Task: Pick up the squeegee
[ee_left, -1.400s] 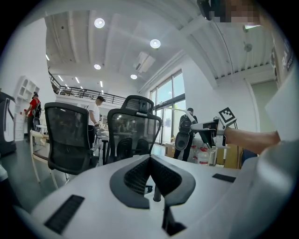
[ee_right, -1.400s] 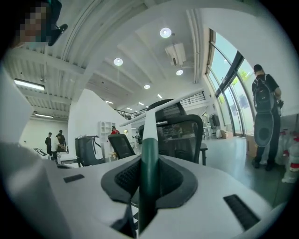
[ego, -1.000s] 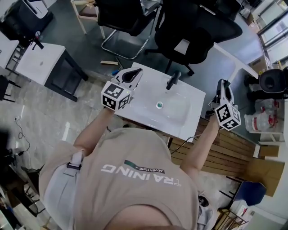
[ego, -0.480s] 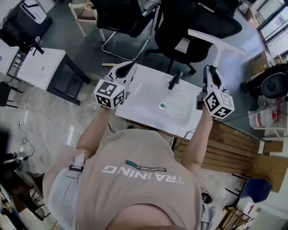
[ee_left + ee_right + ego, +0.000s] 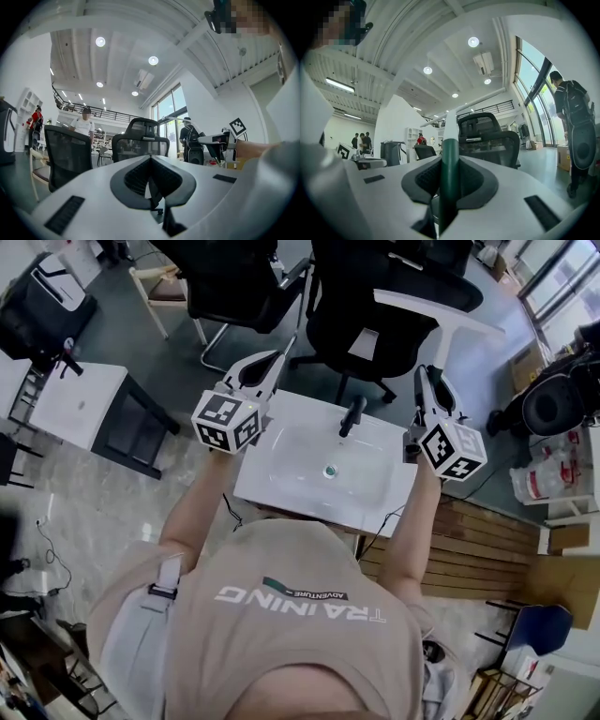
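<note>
The right gripper (image 5: 427,379) is clamping the squeegee (image 5: 450,159) by its green handle and has been lifting it inward to the edge of the sink (image 5: 281,486) (pick-up appears complete). The left gripper (image 5: 270,366), jaws together and empty, is also rising.

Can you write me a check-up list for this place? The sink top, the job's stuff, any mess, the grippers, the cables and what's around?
Surface: white sink top, with only a black tap and a drain.
Job's things: squeegee, its green handle between the right gripper's jaws.
Clutter: nothing seen on the sink top.
Grippers: left gripper shut, empty; right gripper shut on the squeegee.
Cables: thin cable on the floor, left.
Surroundings: black office chairs, wooden decking.
</note>
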`<action>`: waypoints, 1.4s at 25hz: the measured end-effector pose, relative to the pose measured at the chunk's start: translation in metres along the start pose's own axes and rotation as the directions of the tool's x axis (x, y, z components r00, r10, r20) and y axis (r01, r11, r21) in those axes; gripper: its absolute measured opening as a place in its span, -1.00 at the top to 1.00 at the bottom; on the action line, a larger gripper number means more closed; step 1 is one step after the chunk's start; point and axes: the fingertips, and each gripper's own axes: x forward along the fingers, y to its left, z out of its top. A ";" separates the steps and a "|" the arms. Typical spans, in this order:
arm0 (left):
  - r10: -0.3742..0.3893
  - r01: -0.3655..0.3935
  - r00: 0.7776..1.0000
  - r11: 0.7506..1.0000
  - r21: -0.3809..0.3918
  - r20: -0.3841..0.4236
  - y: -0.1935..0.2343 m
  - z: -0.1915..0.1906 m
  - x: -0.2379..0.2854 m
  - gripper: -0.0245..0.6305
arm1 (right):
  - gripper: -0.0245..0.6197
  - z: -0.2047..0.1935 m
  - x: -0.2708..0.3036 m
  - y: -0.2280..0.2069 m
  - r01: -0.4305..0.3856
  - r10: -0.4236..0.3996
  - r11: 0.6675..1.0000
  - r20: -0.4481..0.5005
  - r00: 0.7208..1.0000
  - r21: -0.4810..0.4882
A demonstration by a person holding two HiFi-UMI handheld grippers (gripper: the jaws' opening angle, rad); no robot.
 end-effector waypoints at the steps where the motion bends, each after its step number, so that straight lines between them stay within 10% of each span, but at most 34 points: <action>1: 0.000 0.000 1.000 1.000 0.003 0.008 0.001 0.005 0.005 0.89 | 0.66 0.005 0.001 0.000 -0.001 0.001 1.000 0.008 1.000 -0.002; 35: -0.035 0.034 0.998 0.999 0.027 0.049 -0.020 0.029 0.035 0.89 | 0.66 0.025 0.000 0.006 -0.020 0.021 1.000 0.036 0.999 -0.023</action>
